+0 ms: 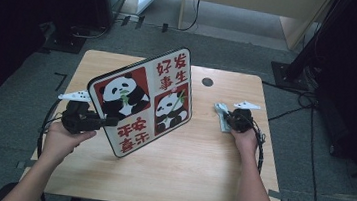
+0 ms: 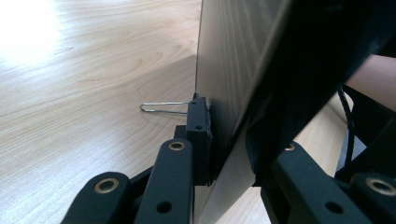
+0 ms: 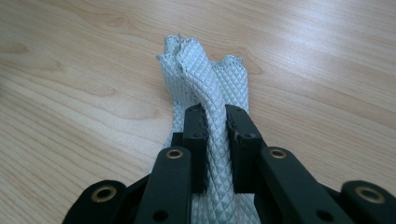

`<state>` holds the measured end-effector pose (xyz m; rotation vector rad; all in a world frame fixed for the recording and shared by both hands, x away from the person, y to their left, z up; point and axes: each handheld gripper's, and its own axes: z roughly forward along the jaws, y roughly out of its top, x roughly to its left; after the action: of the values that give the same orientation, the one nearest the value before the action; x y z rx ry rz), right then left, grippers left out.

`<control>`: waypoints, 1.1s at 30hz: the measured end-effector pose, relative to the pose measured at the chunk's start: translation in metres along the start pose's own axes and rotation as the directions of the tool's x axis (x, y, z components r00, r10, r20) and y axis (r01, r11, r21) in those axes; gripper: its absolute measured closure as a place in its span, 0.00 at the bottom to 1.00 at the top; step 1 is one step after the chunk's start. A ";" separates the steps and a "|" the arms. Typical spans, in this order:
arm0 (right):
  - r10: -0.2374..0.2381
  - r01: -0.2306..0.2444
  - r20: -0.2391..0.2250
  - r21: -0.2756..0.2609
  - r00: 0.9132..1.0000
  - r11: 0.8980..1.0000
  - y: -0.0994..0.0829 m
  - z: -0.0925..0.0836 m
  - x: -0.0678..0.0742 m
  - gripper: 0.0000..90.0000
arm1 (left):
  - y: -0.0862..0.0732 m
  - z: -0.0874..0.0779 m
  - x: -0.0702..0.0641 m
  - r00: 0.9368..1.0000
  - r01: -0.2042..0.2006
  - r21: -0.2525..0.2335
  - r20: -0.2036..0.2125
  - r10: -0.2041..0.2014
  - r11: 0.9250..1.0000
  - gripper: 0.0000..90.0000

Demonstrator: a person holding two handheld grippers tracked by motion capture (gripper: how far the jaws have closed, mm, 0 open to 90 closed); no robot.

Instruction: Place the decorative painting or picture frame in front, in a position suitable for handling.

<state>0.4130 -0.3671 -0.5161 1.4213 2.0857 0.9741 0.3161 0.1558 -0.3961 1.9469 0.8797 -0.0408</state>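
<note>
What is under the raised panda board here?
The square panda-print board stands tilted on its lower corner, clamped by the left tool. Bare light wooden table shows below it, and a thin wire loop. The tabletop behind the board is hidden.

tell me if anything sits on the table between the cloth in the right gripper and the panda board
Nothing visible does. The right gripper pinches the white cloth at the table's right side, the left gripper clamps the tilted panda board, and bare wood lies between them.
</note>
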 end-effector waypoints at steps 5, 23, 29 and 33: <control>0.061 -0.060 -0.029 0.007 0.998 0.998 0.007 -0.004 -0.004 0.91 | 0.000 0.000 0.000 1.000 0.001 -0.001 0.001 -0.001 1.000 0.87; 0.030 -0.075 -0.284 -0.147 0.958 0.986 0.059 -0.050 0.013 0.91 | 0.000 0.000 -0.002 1.000 -0.003 -0.003 -0.015 0.003 1.000 0.88; -0.031 -0.032 -0.332 -0.181 0.943 0.983 0.077 -0.062 0.025 0.91 | 0.000 0.000 -0.002 1.000 -0.001 -0.004 -0.019 0.001 1.000 0.88; -0.071 -0.009 -0.370 -0.210 0.926 0.978 0.090 -0.069 0.033 0.91 | 0.000 -0.001 -0.004 1.000 0.003 -0.001 -0.023 -0.003 1.000 0.88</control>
<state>0.4086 -0.3374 -0.4019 1.1609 2.1754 1.5033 0.3131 0.1543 -0.3945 1.9484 0.8980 -0.0196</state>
